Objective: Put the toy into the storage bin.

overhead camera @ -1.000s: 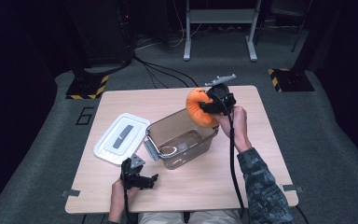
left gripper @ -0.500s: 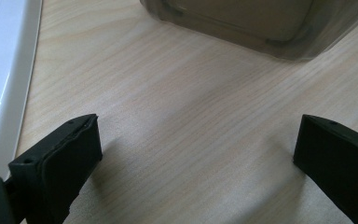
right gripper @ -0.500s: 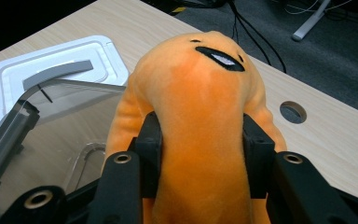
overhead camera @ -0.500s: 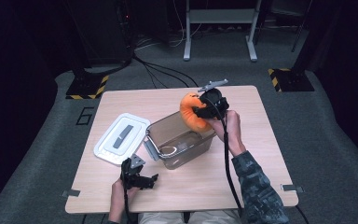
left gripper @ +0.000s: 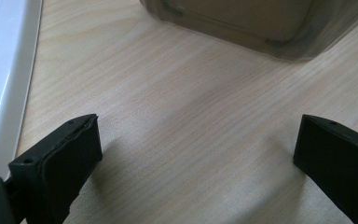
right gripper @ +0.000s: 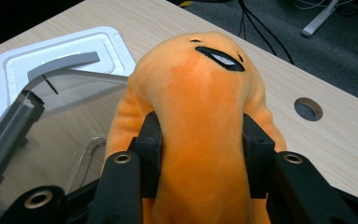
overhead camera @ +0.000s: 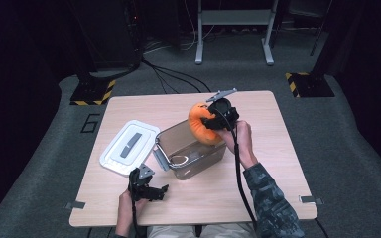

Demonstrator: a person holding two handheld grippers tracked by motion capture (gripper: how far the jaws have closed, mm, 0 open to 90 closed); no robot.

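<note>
- Right gripper point(right gripper: 200, 154) has its fingers point(right gripper: 149, 149) squeezing an orange plush point(right gripper: 200, 107) from both sides; the plush bulges up past the fingertips.
- The plush hangs at the clear bin's point(overhead camera: 191, 148) far rim.
- Left gripper point(left gripper: 196, 154) sits on the table point(left gripper: 182, 116), fingers spread wide, nothing between them; bin just ahead, white lid point(left gripper: 0, 70) beside one finger.

**Orange plush held over the clear bin**

The orange plush toy point(right gripper: 200, 121) is soft and rounded, with a black stitched mouth showing white near its top and 2 small dark marks beside it. Its fuzzy body bulges where it is squeezed on 2 sides. It hangs above the far right corner of the clear plastic container point(overhead camera: 191, 148), which stands open and upright on the table, a thin ring lying on its bottom.
</note>
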